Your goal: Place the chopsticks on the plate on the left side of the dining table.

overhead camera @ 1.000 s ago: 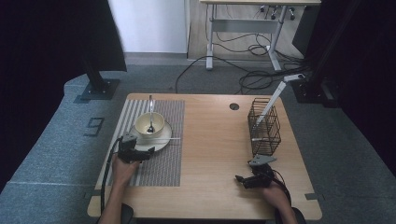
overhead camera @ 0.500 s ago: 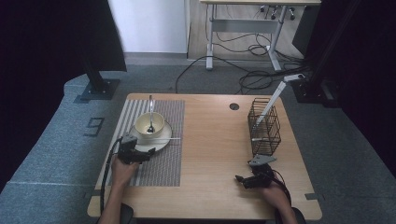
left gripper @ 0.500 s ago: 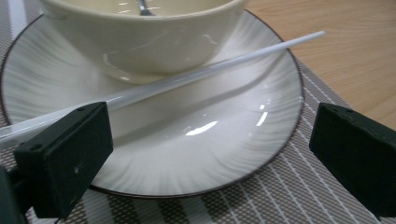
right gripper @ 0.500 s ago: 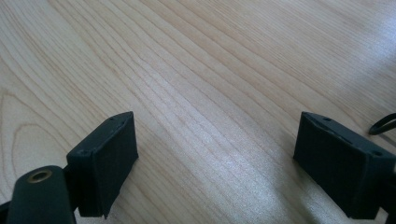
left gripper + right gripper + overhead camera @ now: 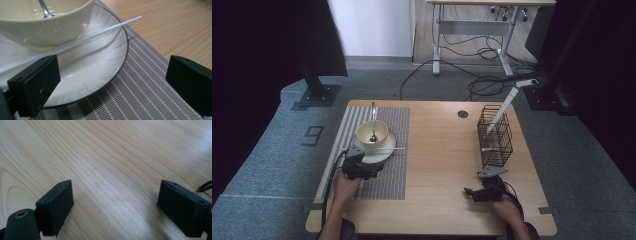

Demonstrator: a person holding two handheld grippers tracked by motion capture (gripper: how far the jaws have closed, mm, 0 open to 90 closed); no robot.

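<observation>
**No visible change from earlier frames; both grippers wide apart, holding nothing**

Compared with the frames a second and half a second ago, nothing has visibly shifted in the high view: both hands, both grippers, and the tableware sit in the same places.

Left gripper [image 5: 362, 167]: its jaws are spread wide and nothing is between them. In the left gripper view the left finger [image 5: 35, 85] hangs over the near rim of the white plate [image 5: 95, 72]; whether it touches the plate, I cannot tell. The right finger [image 5: 191, 83] stands clear of the plate, over the striped placemat [image 5: 140, 100] near its edge with the bare wooden table [image 5: 175, 27]. Beyond the fingers, a cream bowl [image 5: 50, 27] sits on the plate with a metal spoon [image 5: 45, 10] inside. A thin white stick [image 5: 100, 31] lies across the plate just in front of the bowl; its near end passes behind the left finger, and its far end juts past the plate rim over the placemat.

Right gripper [image 5: 484, 192]: jaws equally wide apart, empty. In the right gripper view both fingers [image 5: 56, 207] frame only bare wood grain. From the high view, a black wire basket [image 5: 494, 137] stands on the table beyond this gripper, apart from it, with a white rod [image 5: 502, 110] leaning out of it.
</observation>
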